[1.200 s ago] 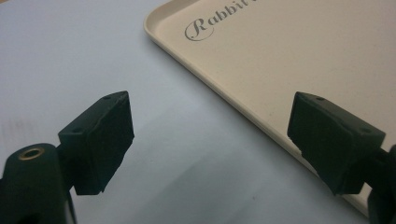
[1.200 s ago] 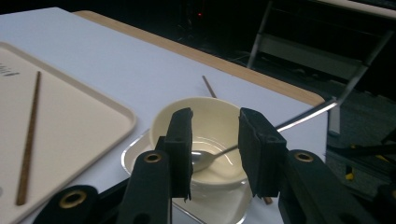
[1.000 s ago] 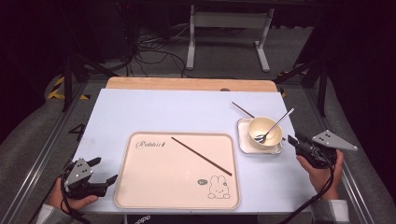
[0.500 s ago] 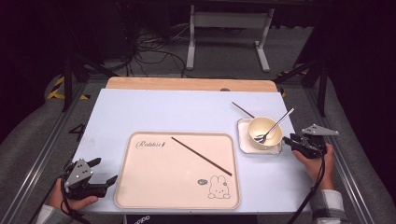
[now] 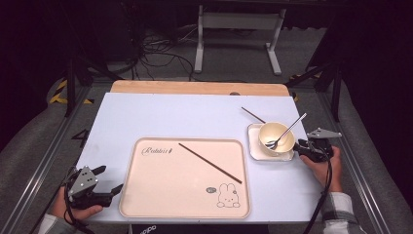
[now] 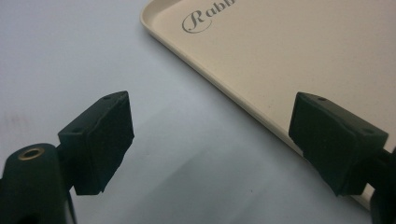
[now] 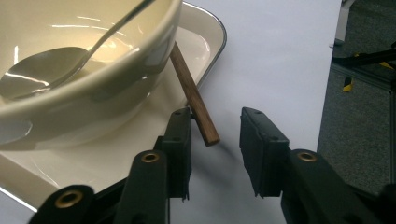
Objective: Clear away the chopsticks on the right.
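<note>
A cream bowl (image 5: 267,132) with a metal spoon (image 5: 288,129) in it stands on a white square plate (image 5: 253,147) at the right of the table. A brown chopstick (image 5: 253,115) runs under the bowl. Its near end (image 7: 192,95) sticks out over the plate's rim, between the jaws of my right gripper (image 7: 215,121), close to the left jaw. The pads do not press on it, and the gripper (image 5: 300,146) is open at the plate's right edge. A second chopstick (image 5: 209,163) lies slantwise on the beige tray (image 5: 185,200). My left gripper (image 5: 109,179) rests open by the tray's left edge, nothing between its jaws (image 6: 212,121).
The tray (image 6: 280,60) bears a rabbit drawing and script lettering. The white tabletop (image 5: 185,117) ends in a wooden strip at the back. Beyond it are the dark floor, cables and a metal stand. Rails run along both sides of the table.
My right gripper has moved left and down, up to the plate's right edge. The left gripper, the tray and the bowl have stayed in place.
</note>
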`<state>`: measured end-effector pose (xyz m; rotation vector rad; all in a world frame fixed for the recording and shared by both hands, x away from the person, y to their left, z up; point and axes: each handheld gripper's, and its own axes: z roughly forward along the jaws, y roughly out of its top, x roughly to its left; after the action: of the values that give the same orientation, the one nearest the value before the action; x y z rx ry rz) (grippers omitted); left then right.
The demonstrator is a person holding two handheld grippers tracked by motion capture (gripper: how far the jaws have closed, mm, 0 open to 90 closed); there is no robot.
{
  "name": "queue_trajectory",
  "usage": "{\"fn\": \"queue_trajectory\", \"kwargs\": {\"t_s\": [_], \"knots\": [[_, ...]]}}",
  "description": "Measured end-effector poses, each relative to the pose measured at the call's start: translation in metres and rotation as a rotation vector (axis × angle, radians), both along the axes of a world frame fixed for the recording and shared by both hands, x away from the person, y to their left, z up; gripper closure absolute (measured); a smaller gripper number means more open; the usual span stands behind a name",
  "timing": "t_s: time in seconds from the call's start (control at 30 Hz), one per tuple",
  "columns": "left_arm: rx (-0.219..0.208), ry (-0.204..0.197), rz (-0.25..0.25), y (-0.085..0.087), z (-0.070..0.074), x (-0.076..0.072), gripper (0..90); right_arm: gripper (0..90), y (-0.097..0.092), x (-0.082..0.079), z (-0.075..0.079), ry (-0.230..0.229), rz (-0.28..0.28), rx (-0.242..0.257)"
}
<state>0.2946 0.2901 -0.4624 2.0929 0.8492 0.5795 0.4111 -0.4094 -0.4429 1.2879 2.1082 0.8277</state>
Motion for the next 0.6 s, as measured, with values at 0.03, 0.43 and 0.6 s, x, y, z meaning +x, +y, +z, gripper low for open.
{"fn": "queue_trajectory", "kwargs": {"t_s": [0.03, 0.43, 0.6], "knots": [[0.0, 0.0, 0.0, 0.0, 0.0, 0.0, 14.7, 67.4, 0.0, 0.0, 0.0, 0.0, 0.0, 0.0], [0.005, 0.0, -0.003, 0.0, 0.0, 0.0, 14.4, 84.9, 0.003, 0.0, 0.003, 0.005, 0.054, 0.012], [-0.005, -0.003, -0.001, 0.001, 0.0, -0.001, 14.4, 85.0, 0.004, -0.007, 0.011, -0.021, 0.027, 0.001]]}}
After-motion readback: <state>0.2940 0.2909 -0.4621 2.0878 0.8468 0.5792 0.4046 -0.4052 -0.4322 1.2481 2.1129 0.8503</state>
